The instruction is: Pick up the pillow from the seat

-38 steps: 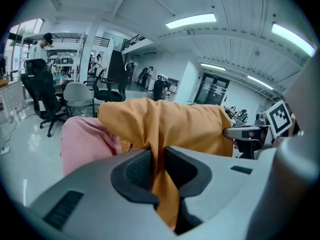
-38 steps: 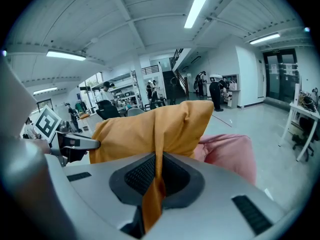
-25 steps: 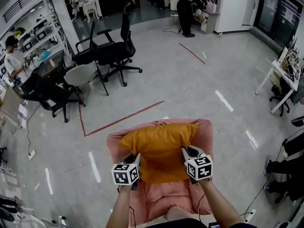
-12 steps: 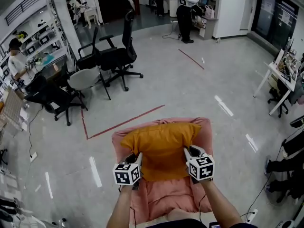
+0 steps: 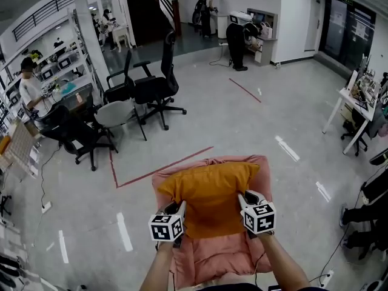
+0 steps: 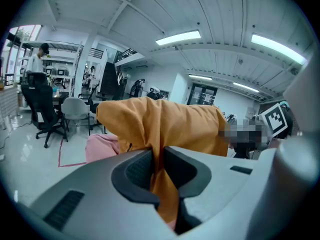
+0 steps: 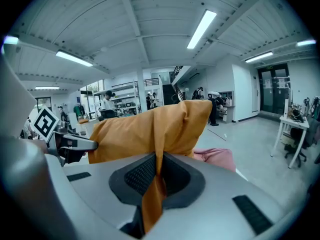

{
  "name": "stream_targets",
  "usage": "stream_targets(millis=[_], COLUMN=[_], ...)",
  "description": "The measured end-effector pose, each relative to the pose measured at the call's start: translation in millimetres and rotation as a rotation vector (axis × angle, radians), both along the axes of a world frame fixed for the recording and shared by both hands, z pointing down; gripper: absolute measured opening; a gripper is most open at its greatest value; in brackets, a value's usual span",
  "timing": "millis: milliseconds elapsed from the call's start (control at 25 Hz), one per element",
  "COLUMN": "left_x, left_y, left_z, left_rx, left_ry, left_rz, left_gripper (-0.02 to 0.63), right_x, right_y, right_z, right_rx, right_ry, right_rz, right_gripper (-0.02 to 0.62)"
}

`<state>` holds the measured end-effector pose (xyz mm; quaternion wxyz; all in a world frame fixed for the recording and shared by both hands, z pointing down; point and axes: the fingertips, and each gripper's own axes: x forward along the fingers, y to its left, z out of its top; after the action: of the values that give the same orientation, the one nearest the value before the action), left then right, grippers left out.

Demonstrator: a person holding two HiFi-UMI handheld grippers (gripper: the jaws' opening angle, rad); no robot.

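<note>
From the head view, the person is standing over a pink seat [image 5: 262,170] with a gripper in each hand. The orange pillow [image 5: 209,193] is sitting over the seat's back half, stretched between the two tools. The left gripper [image 5: 180,210] is pinching the pillow's left edge and the right gripper [image 5: 244,199] is pinching its right edge. Whether the pillow's underside is touching the seat cushion, I cannot tell from here. Beyond the seat, a red tape line [image 5: 163,165] is running across the grey floor, and black office chairs [image 5: 151,90] are standing well apart from it.

In the left gripper view, the left gripper [image 6: 159,160] is clamping a fold of orange fabric, its two dark pads pressing in from either side. The pillow [image 6: 170,121] is bulging up beyond the jaws, with the pink seat [image 6: 101,146] showing low behind it at the left. The right gripper [image 6: 276,120] is showing its marker cube at the far side of the pillow.

In the right gripper view, the right gripper [image 7: 158,168] is likewise squeezing a thin fold of the pillow [image 7: 150,126], the cloth hanging down through the narrow gap. The seat [image 7: 216,157] is peeking out to the right, below the pillow, and the left gripper [image 7: 46,124] is visible at the pillow's far end.
</note>
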<state>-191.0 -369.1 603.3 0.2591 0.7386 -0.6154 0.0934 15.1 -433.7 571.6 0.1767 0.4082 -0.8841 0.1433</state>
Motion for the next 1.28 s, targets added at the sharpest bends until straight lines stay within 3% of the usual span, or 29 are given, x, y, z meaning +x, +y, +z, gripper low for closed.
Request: stream_targets(millis=[1280], left_x=[8], left_y=[105], left_z=[-109], left_rx=[0.229], left_ry=[0.015], left_rz=[0.064], left_gripper=[0.057], right_x=[16], right_y=[127], right_z=[-98], right_rx=[0.196], right_ry=[-0.042], right_rz=[0.123], right_gripper=[0.041])
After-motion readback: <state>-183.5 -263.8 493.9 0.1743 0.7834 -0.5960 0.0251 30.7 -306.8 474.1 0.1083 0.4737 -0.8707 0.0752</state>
